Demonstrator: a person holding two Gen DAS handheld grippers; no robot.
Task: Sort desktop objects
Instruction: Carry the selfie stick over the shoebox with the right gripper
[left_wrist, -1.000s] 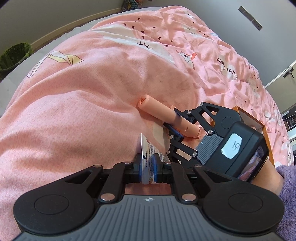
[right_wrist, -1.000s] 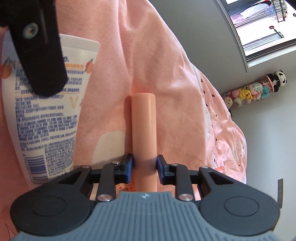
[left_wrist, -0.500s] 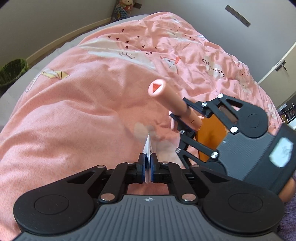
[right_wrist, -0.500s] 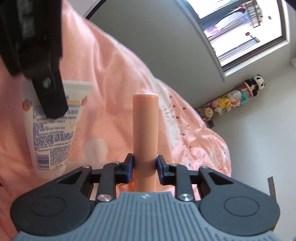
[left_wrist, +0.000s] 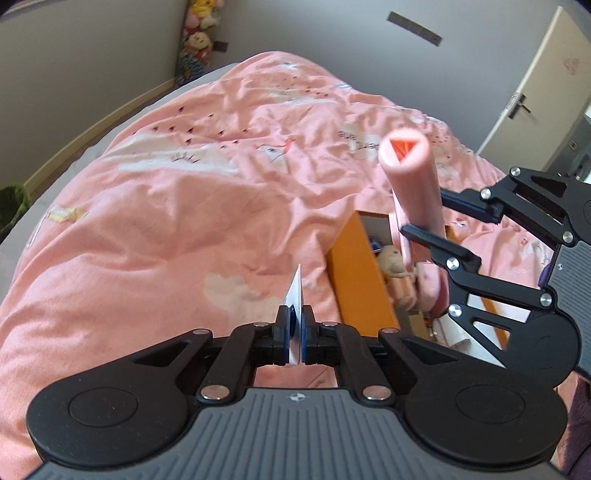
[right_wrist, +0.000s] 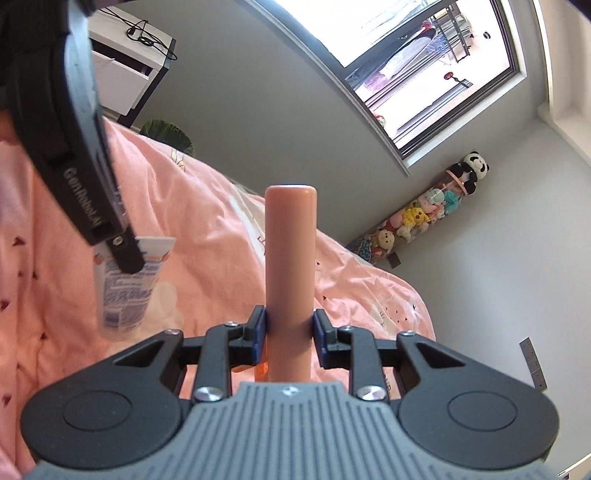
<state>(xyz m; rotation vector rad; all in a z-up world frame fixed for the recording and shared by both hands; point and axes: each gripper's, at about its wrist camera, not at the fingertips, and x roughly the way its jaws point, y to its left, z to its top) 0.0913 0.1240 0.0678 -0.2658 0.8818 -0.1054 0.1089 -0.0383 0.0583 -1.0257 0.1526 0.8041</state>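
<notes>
Peach-pink plastic cylinder (right_wrist: 290, 258) is pinched upright in the right gripper (right_wrist: 289, 325) above the open orange box (left_wrist: 360, 280); beside the box, the left gripper (left_wrist: 294, 334) clamps the white printed cream tube (right_wrist: 127, 284) by its flat end.

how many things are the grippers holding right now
2: a white tube pinched by its flat end in the left gripper, and a peach cylinder clamped in the right gripper.
</notes>
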